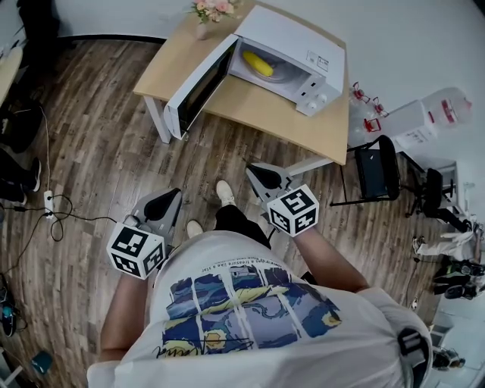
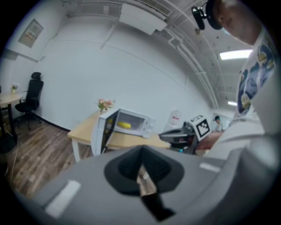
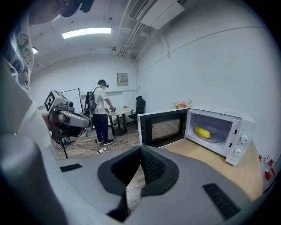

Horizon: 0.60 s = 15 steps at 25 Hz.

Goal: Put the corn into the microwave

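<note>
Left gripper (image 1: 170,198) and right gripper (image 1: 255,173), both closed and empty, held back from a microwave (image 1: 292,42) with corn (image 1: 258,64) inside.
Each gripper's jaws are pressed together on nothing, well short of the microwave, above a wood floor (image 1: 98,144). The microwave sits on a light wooden table (image 1: 250,104) with its door (image 1: 198,87) swung wide open. The yellow corn lies inside the microwave. Pink flowers (image 1: 214,9) stand just beyond the microwave's door.

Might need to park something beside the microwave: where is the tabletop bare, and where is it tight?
Bare table runs along the near edge, in front of the microwave, right of its open door. A smaller patch lies left of the door. Tight: the far corner with the flowers; the corn lies in the cavity.
</note>
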Motion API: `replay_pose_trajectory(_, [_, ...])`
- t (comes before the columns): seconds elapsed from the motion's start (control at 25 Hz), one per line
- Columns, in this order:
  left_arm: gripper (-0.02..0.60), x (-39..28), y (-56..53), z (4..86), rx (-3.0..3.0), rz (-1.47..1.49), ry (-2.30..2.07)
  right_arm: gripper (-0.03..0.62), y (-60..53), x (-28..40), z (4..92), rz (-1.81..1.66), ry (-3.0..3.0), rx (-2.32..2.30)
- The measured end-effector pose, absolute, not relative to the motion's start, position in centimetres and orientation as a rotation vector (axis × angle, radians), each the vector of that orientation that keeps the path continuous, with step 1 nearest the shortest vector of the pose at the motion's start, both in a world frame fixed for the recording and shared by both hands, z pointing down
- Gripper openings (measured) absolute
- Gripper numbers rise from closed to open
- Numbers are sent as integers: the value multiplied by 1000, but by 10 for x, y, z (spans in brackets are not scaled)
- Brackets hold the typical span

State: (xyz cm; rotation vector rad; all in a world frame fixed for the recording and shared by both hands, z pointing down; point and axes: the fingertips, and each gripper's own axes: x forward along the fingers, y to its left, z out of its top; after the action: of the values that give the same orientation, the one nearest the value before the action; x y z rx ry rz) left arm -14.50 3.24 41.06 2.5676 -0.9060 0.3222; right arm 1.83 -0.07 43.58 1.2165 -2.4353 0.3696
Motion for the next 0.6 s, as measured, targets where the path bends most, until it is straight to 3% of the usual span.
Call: replay_pose_trajectory(0.6, [9,-141,8,414,2518,317,-948,9,-28,19,439,342,-2451,1153])
